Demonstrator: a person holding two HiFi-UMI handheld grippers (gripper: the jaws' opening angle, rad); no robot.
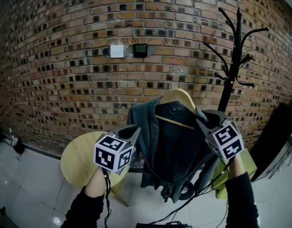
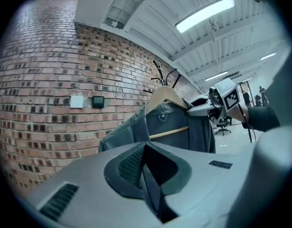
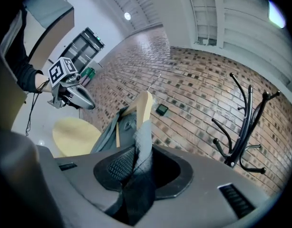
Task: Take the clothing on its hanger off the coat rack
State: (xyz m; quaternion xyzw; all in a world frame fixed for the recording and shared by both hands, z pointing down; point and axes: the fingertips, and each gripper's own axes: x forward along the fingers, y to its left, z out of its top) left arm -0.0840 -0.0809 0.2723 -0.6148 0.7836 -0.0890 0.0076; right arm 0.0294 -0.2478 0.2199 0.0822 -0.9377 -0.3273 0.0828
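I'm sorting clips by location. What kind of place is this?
Probably an office or open-plan workspace. Long ceiling strip lights run overhead, what looks like an office chair stands on the open floor in the distance, and a coat rack stands against the wall.

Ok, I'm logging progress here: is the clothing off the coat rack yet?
Done: the hanger hangs free before the brick wall, clear of the coat rack, whose visible hooks are bare. In hand: the left tool and right tool each pinch one side of the dark jacket. Remaining: probably just carrying it away.
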